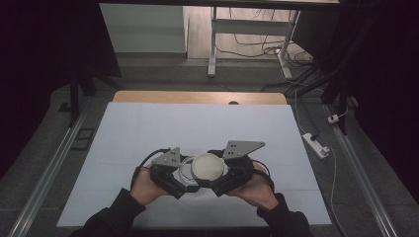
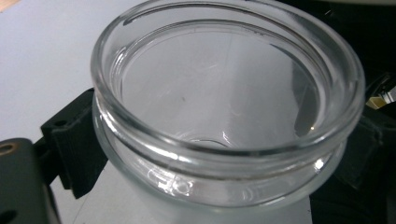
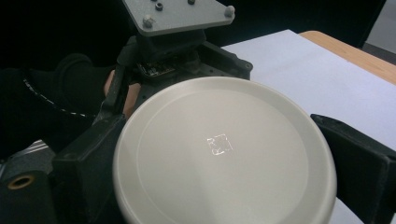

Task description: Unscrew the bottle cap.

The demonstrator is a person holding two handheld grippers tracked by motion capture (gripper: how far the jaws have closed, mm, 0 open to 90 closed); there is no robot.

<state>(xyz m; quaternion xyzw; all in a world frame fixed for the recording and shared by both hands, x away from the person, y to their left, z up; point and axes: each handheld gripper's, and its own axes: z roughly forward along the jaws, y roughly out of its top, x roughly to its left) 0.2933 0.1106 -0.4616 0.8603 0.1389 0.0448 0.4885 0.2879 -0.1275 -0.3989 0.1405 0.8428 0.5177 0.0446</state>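
Observation:
A clear glass jar (image 2: 224,116) with an open mouth is held upright between the black jaws of my left gripper (image 2: 219,158). In the high view the jar's rim (image 1: 186,168) peeks out left of a round cream lid (image 1: 207,167). My right gripper (image 3: 224,158) is shut on that lid (image 3: 224,149), one jaw on each side of its edge. The lid lies flat, close over or beside the jar's mouth; I cannot tell if they touch. Both grippers, left (image 1: 182,175) and right (image 1: 220,174), meet near the table's front middle.
A white sheet (image 1: 197,123) covers the table, with a wooden edge (image 1: 197,97) at the far side. A power strip (image 1: 316,144) lies on the floor to the right. Desk legs (image 1: 212,49) and cables stand beyond the table.

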